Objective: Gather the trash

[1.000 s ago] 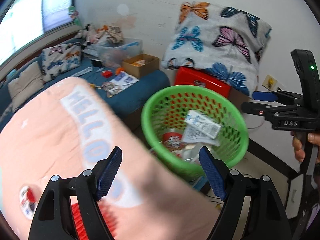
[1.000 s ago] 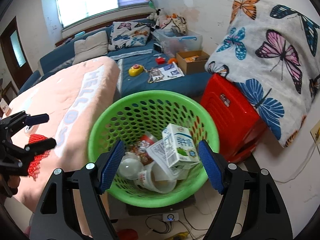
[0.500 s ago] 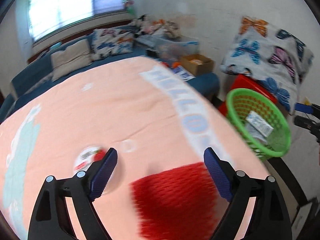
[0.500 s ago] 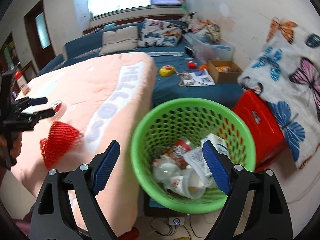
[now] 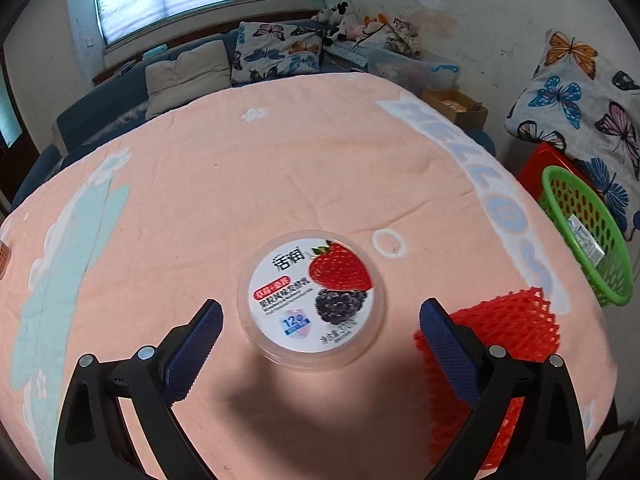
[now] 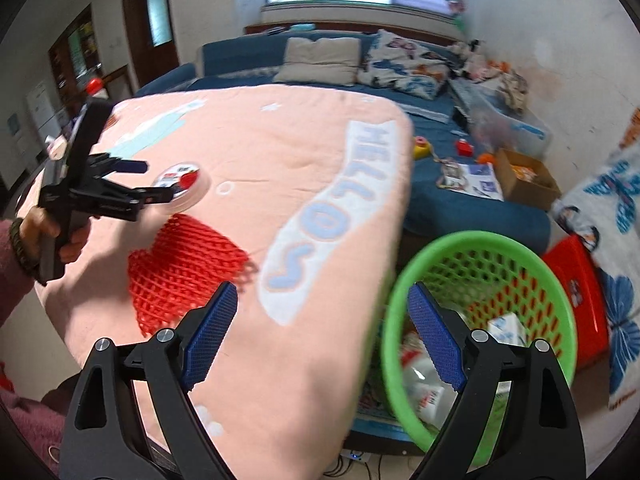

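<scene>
While the left gripper (image 5: 320,322) gapes, the yogurt lid (image 5: 313,298) lies between its fingers.

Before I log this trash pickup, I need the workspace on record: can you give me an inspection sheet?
Surface: peach blanket, lightly wrinkled.
Job's things: round yogurt lid flat on the blanket; red foam net beside it near the edge; green basket off that edge, trash already inside.
Clutter: toys, papers and a cardboard box on the blue bedding.
Grippers: left gripper open above the lid, jaws just opened, not touching it; right gripper open, nothing between its jaws.
Cables: some on the floor under the basket.
Surroundings: window, pillows, red stool, butterfly cushion.
</scene>
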Demonstrator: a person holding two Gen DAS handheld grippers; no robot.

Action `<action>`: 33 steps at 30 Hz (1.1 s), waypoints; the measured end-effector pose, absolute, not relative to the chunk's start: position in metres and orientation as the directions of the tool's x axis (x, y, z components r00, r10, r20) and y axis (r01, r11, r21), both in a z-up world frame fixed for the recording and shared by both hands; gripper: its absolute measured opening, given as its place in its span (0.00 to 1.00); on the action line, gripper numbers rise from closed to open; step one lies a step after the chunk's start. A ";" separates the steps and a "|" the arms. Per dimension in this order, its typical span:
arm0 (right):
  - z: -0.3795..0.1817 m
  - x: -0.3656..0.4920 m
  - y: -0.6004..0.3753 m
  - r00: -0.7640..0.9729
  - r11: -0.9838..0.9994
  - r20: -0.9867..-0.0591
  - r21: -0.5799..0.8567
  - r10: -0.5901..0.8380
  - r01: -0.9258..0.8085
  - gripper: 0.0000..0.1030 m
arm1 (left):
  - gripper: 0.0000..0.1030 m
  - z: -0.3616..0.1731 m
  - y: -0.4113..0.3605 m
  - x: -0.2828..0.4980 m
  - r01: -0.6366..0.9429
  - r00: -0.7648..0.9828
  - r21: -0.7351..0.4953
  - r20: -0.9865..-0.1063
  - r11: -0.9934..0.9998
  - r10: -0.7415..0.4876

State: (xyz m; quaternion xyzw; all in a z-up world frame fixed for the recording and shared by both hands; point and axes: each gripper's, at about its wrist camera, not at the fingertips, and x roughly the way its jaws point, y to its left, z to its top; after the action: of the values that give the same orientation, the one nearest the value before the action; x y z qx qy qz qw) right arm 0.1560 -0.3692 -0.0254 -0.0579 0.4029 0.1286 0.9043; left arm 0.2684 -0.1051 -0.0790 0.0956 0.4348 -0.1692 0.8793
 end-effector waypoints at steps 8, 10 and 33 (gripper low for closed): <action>-0.038 0.170 -0.326 0.588 0.922 -0.770 0.000 0.247 -0.387 0.84 | 0.93 -0.095 -0.102 0.282 0.394 0.537 0.018 -0.816 0.919 -0.215; -0.041 0.174 -0.318 0.575 0.912 -0.776 0.001 0.260 -0.411 0.84 | 0.93 -0.098 -0.102 0.285 0.397 0.532 0.014 -0.818 0.918 -0.218; -0.070 0.192 -0.248 0.447 0.783 -0.818 0.008 0.363 -0.622 0.91 | 0.87 -0.096 -0.093 0.285 0.416 0.565 0.021 -0.789 0.909 -0.240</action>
State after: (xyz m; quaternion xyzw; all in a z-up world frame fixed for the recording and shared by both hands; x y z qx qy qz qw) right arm 0.1920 -0.2478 -0.0698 -0.1480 0.4362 0.2940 0.8375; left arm 0.2846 -0.0934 -0.0961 0.1029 0.4274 -0.1868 0.8785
